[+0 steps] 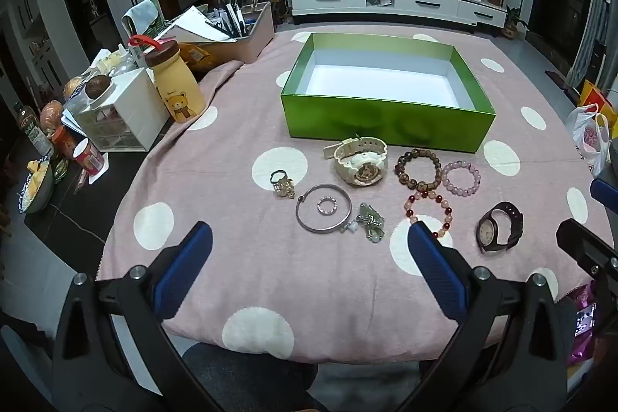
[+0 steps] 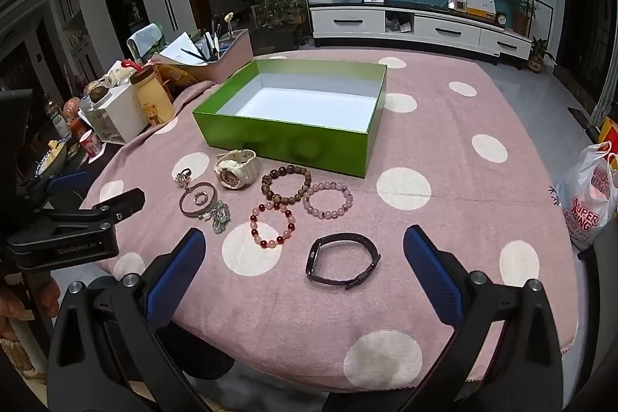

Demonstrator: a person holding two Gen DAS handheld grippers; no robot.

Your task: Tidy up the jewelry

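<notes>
An empty green box with a white inside stands on the pink dotted tablecloth. In front of it lie a cream watch, a brown bead bracelet, a lilac bead bracelet, a red-and-pink bead bracelet, a silver bangle around a small ring, a gold ring, pale green charms and a dark watch. My left gripper hovers open near the bangle. My right gripper is open above the dark watch.
Clutter crowds the table's left side: a yellow bear bottle, a white drawer unit, a pink organizer with pens and a bowl. A white plastic bag hangs off the right edge. A TV cabinet stands behind.
</notes>
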